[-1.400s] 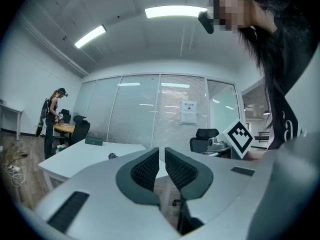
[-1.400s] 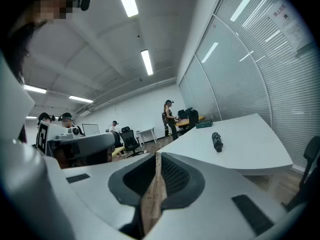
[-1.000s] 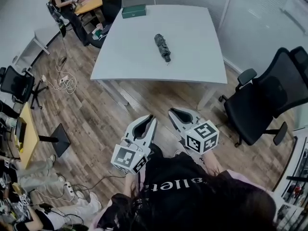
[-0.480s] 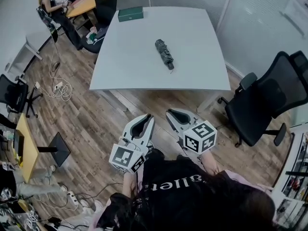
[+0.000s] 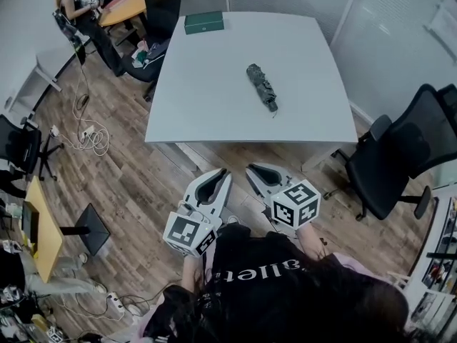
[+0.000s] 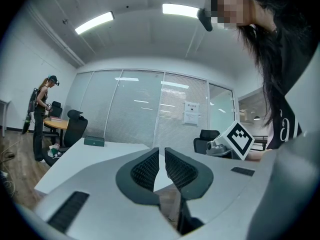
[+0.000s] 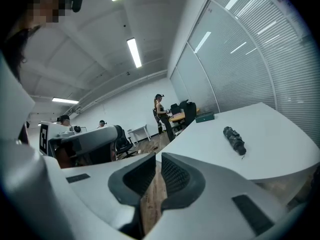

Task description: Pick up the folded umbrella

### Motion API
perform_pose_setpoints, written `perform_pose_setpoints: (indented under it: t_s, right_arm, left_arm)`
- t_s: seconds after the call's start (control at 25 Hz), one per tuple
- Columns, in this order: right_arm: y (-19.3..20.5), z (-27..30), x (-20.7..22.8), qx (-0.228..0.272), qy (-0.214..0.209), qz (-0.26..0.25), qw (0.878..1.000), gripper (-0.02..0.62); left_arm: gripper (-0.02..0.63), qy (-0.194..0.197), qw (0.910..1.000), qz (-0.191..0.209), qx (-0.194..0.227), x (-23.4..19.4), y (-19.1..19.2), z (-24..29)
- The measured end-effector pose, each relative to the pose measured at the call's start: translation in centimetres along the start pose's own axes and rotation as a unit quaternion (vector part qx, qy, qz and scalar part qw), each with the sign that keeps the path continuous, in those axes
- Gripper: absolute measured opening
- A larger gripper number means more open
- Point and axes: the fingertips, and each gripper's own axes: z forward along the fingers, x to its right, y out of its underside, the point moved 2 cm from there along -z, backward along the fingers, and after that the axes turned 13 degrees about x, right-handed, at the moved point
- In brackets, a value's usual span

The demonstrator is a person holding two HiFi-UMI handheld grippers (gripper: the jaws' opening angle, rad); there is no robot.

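Head view, folded umbrella (image 5: 262, 86): it lies on the white counter (image 5: 207, 91), a little right of the middle. It is dark and lies at a slant, with its thin end toward the near right corner.
Head view, green box (image 5: 203, 23): it lies flat at the far edge of the counter, well apart from the umbrella.
Head view, left gripper (image 5: 221, 173): it is held low over the wooden floor (image 5: 136, 184), in front of the counter's near edge and not touching it.
Head view, right gripper (image 5: 252, 169): it is just beside the left one and points toward the counter.
Head view, surroundings: a black office chair (image 5: 400, 156) stands to the right of the counter, and a person (image 5: 71, 6) is at a desk at the far left.
Left gripper view, left gripper (image 6: 161, 156): the jaws stand together and hold nothing.
Left gripper view, background: the counter (image 6: 85, 156) with the green box (image 6: 94, 141) is behind the jaws. The marker cube (image 6: 236, 140) of the right gripper shows at the right.
Right gripper view, right gripper (image 7: 157, 171): the jaws are closed on nothing, and only the floor shows through the narrow slit.
Right gripper view, umbrella (image 7: 234, 139): it lies on the counter (image 7: 275, 144), ahead and to the right of the jaws, well apart from them.
Right gripper view, green box (image 7: 205, 117): it is at the far end of the counter, beyond the umbrella.
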Motion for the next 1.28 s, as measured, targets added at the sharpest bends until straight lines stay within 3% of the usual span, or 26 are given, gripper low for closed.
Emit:
perform_pose_setpoints:
  t_s: [0.4,0.8,1.28]
  right_arm:
    - [1.5,3.8,-0.9,-0.007,0.044,0.007,0.999,0.044]
    - [1.7,4.2,1.2,-0.016,0.086,0.017,0.996,0.044]
    - [0.0,8.9,7.8,-0.02,0.081,0.028,0.996,0.044]
  left_arm:
    - [0.054,0.034,0.9991,-0.02,-0.014,-5.0,0.5,-0.8]
    - [0.054,0.059,0.9968,-0.046,-0.026,-6.2,1.9,1.1]
    - [0.054,0.027,0.9978,-0.046,-0.039,-10.7,3.2,6.2]
